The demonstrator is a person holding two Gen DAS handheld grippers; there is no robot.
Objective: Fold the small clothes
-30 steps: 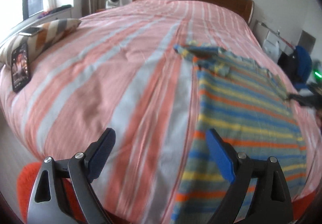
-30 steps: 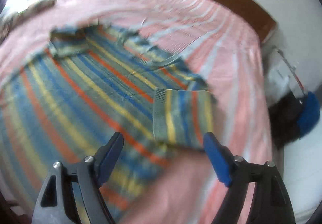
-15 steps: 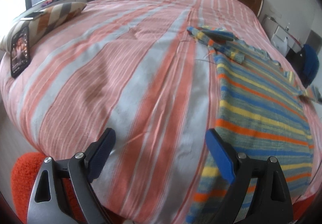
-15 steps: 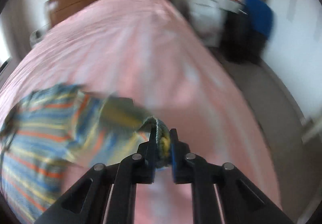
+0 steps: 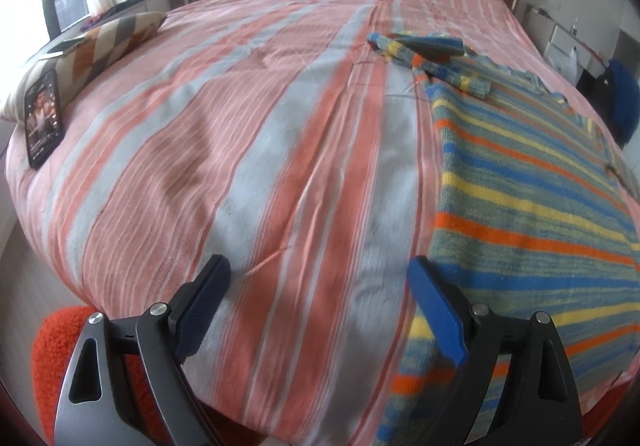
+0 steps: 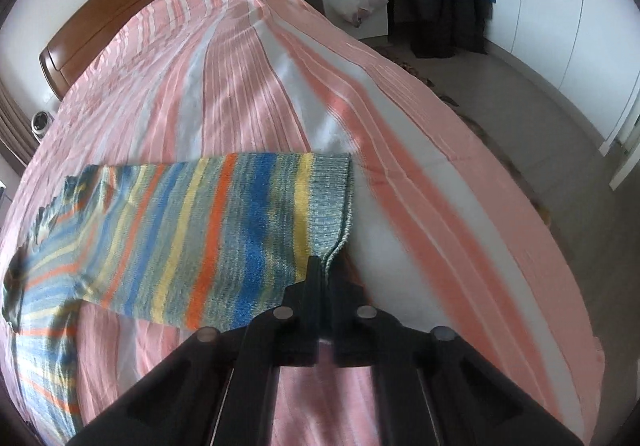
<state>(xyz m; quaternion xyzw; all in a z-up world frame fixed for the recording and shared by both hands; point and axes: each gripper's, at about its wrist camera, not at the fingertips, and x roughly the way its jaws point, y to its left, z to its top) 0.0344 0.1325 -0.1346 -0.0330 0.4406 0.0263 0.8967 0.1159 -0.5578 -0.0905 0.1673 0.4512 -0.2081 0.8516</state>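
In the left wrist view we see our left gripper (image 5: 318,286) low in the frame, its jaws spread wide with only bedspread (image 5: 248,149) between them and nothing held. The blue right finger's tip overlaps the near left edge of the sweater (image 5: 532,213), which lies flat along the right side of the frame; we cannot tell if it touches. The sweater's lower edge hangs over the near edge of the bed, and its right side is cut off by the lens rim. One sleeve (image 5: 432,61) lies folded across the sweater's far left corner, upper centre-right. Left of the sweater the bedspread is bare as far as a phone (image 5: 43,117) and a pillow (image 5: 92,49) at the far left.

In the right wrist view our right gripper (image 6: 326,270) is closed tight on the ribbed cuff (image 6: 334,205) of the other sleeve (image 6: 208,238), which stretches leftward across the middle of the frame toward the sweater's body at the lower left edge. That body is blurred and partly cut off. To the right of the cuff the bedspread runs open to the bed's edge, with floor beyond.
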